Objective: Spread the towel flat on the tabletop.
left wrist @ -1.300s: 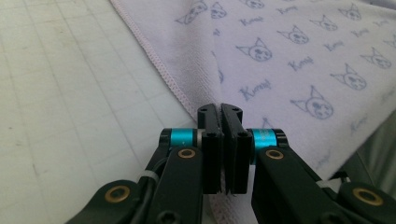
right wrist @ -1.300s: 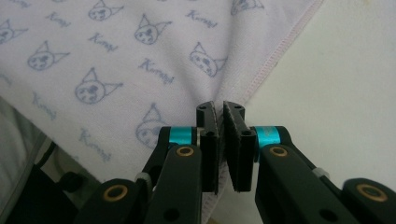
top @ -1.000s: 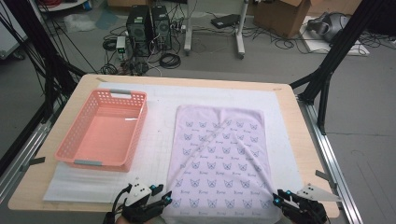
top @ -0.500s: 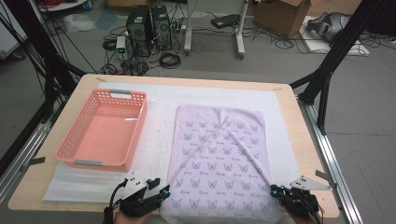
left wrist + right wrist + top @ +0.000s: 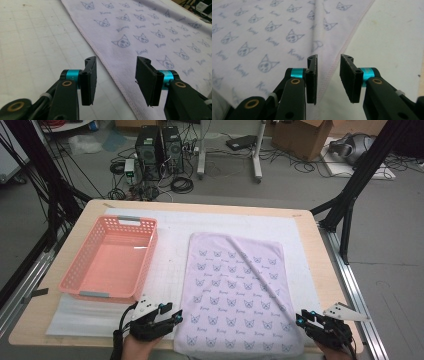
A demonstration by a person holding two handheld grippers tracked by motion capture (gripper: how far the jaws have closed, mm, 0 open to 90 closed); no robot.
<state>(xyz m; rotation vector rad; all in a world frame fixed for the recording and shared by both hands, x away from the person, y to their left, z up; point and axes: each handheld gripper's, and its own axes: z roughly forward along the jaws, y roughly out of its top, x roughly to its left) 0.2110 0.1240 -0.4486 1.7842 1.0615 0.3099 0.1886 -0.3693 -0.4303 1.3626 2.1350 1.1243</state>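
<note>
A lavender towel (image 5: pixel 235 290) printed with cat faces lies flat on the white mat, a crease running diagonally across it. My left gripper (image 5: pixel 172 316) sits at the towel's near left corner. In the left gripper view this gripper (image 5: pixel 116 75) is open, and the hemmed edge of the towel (image 5: pixel 150 30) runs under the gap. My right gripper (image 5: pixel 301 318) is at the near right corner. In the right gripper view the gripper (image 5: pixel 328 75) is open, its jaws having just been opening. The towel (image 5: pixel 274 32) has its hem lying between the pads without being pressed.
An empty pink basket (image 5: pixel 112 260) stands on the left part of the white mat (image 5: pixel 170 250). The wooden table's right border (image 5: pixel 325 270) is bare. Computers and cables sit on the floor beyond the far edge.
Both grippers have crept forward from the table's near edge toward the towel's near corners. The towel and basket have not moved.
</note>
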